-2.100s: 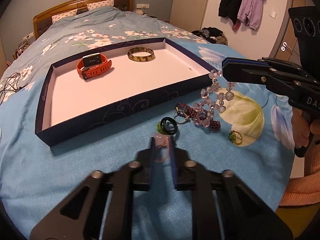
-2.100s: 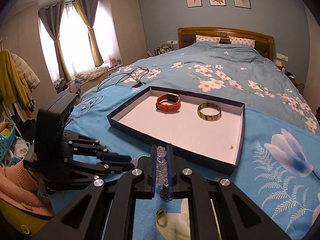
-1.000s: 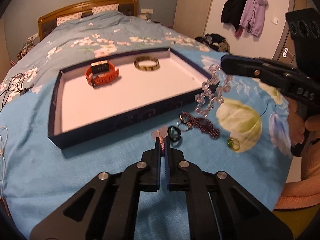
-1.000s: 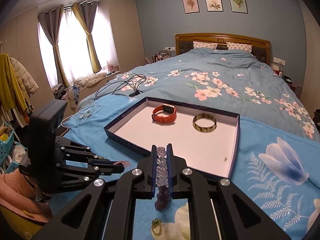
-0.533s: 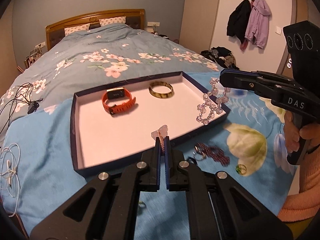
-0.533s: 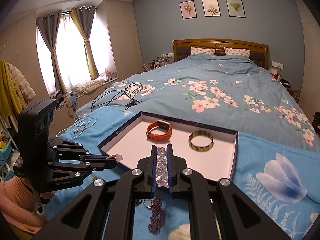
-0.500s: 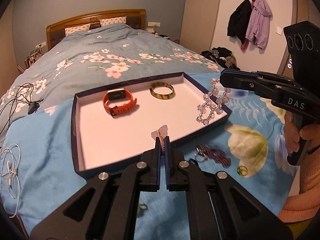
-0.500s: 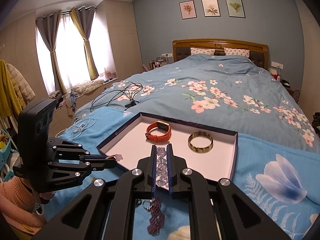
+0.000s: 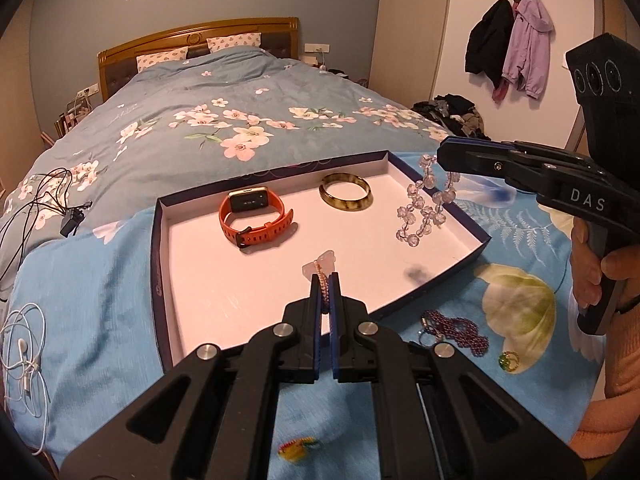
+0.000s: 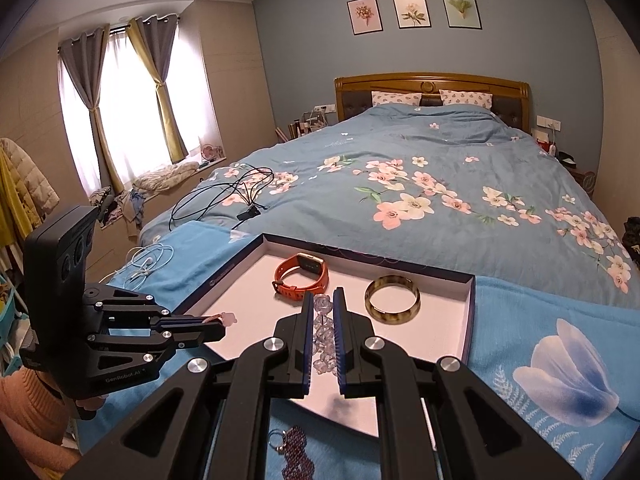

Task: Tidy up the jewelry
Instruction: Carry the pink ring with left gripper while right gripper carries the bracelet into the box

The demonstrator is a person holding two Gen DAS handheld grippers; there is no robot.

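Counting now: one navy-walled tray (image 9: 472,229) on the bed. Inside it, one orange watch (image 9: 256,220) and one amber bangle (image 9: 346,197), so two pieces lying in the tray. Two grippers in play: the left gripper (image 9: 325,280) carries one pink beaded bracelet (image 9: 322,276), the right gripper (image 10: 323,306) carries one clear crystal bead strand (image 9: 424,212). Out on the blanket: one purple bead bracelet (image 9: 456,330), one green ring (image 9: 508,360) and one yellow-green trinket (image 9: 298,448). Three framed prints (image 10: 412,10) on the wall, two pillows (image 10: 430,99) at the headboard.

Tray (image 9: 468,258) floor lies open ahead; watch (image 9: 256,220) and bangle (image 9: 346,197) crowd its far side.
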